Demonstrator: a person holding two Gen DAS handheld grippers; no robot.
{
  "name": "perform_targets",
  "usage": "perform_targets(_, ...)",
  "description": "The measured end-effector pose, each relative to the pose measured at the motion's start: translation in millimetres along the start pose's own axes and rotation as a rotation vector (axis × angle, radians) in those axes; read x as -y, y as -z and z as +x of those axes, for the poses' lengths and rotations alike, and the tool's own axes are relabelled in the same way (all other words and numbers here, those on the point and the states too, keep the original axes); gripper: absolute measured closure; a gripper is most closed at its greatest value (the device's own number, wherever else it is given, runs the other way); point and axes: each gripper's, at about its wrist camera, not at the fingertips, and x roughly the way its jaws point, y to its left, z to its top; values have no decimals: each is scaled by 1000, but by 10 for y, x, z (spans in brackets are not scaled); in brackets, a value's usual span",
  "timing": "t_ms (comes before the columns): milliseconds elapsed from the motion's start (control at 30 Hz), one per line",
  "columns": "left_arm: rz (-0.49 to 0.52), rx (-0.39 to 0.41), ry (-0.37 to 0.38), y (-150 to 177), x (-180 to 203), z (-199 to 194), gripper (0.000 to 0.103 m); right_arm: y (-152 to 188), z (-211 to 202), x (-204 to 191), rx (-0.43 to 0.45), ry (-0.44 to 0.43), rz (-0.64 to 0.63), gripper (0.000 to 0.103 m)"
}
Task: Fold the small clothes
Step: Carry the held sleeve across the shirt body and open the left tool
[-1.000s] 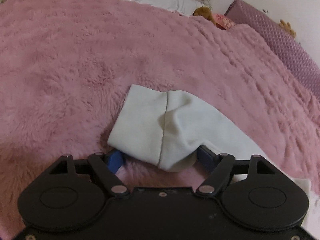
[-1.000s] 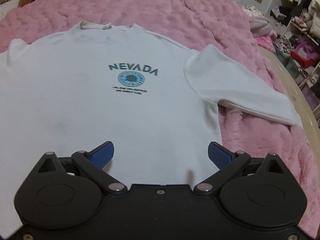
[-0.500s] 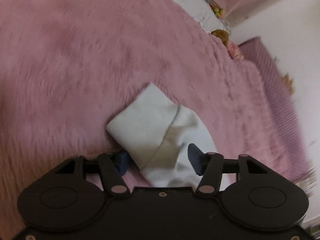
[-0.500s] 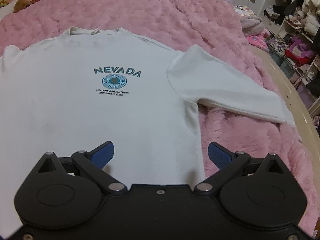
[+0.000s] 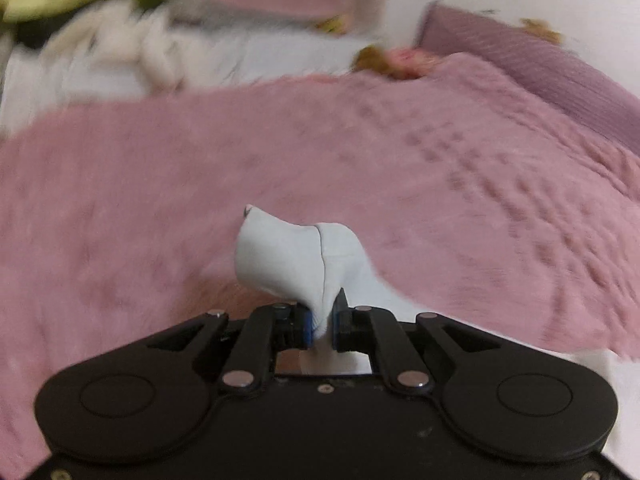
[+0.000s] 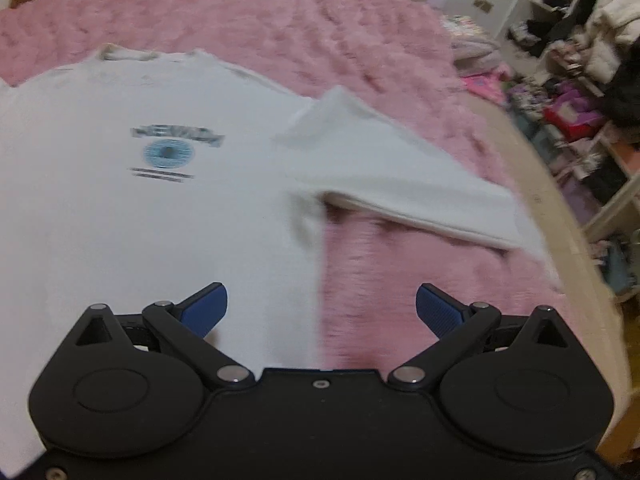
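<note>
A small white long-sleeved shirt (image 6: 120, 216) with a blue printed logo lies flat, chest up, on a pink fluffy blanket (image 6: 288, 28). Its right sleeve (image 6: 400, 184) stretches out toward the bed's edge. My right gripper (image 6: 321, 310) hovers open above the shirt's lower right side seam, nothing between its blue pads. In the left wrist view my left gripper (image 5: 322, 322) is shut on the cuff end of the other sleeve (image 5: 292, 260), which stands lifted off the blanket (image 5: 440, 184). That view is motion-blurred.
Pillows and soft toys (image 5: 384, 60) lie at the head of the bed, with a purple cushion (image 5: 540, 64) by the wall. Past the bed's beige edge (image 6: 576, 240) on the right stand shelves with piled clothes (image 6: 592, 56).
My left gripper closed on the sleeve cuff and lifted it off the blanket, tilting upward. My right gripper drifted rightward over the shirt's side seam, staying open.
</note>
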Motion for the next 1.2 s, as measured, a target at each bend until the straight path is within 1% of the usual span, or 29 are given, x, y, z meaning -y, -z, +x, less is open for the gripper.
perform_targets(67,78,39,30,-30,331,-237,96,51,34,129,10,61,-6,3)
perform_targets(100,98,45,60,-67,510,-311,96,81,51,224,7,74,5,3)
perform_targets(267,166,45,241,-98,1403,-795,96,264,19,724,7,22,117,3)
perform_targets(333,215,50,305,-52,1840,-957,96,373,7,889,8,22,133,3)
perform_targets(400,246,37,362,16,2303,-1033,96,481,30,1059,-1,30,151,3)
perform_targets(500,312,12,454,297,2972,-1180,96,623,103,1337,-19,45,185,3)
perform_targets(600,409,5,498,725,3616,-1402,96,754,151,1636,-31,73,221,3)
perform_targets(667,457,-16,528,974,3941,-1454,96,840,165,1837,-35,82,247,3)
perform_targets(700,475,-38,554,1125,4124,-1484,96,880,169,1921,-36,86,259,3)
perform_targets(767,509,-70,595,1394,4420,-1598,96,956,183,2071,-36,93,282,3)
perform_targets(867,546,-116,653,1713,4787,-1726,96,1034,227,2210,-38,86,312,3)
perform_targets(933,581,-130,674,1907,4986,-1832,96,1063,272,2246,-40,79,314,3)
perform_targets(1000,638,-139,692,2147,5116,-1979,96,1090,300,2260,-41,66,317,3)
perform_targets(1033,656,-162,716,2227,5183,-1984,93,1095,318,2262,-40,57,318,3)
perform_targets(1133,703,-267,781,2464,5355,-1936,64,1137,332,2275,-38,43,319,3)
perform_targets(1167,722,-298,800,2557,5396,-1931,65,1148,330,2264,-40,40,316,3)
perform_targets(1200,738,-310,802,2626,5400,-1923,65,1150,335,2262,-41,39,314,3)
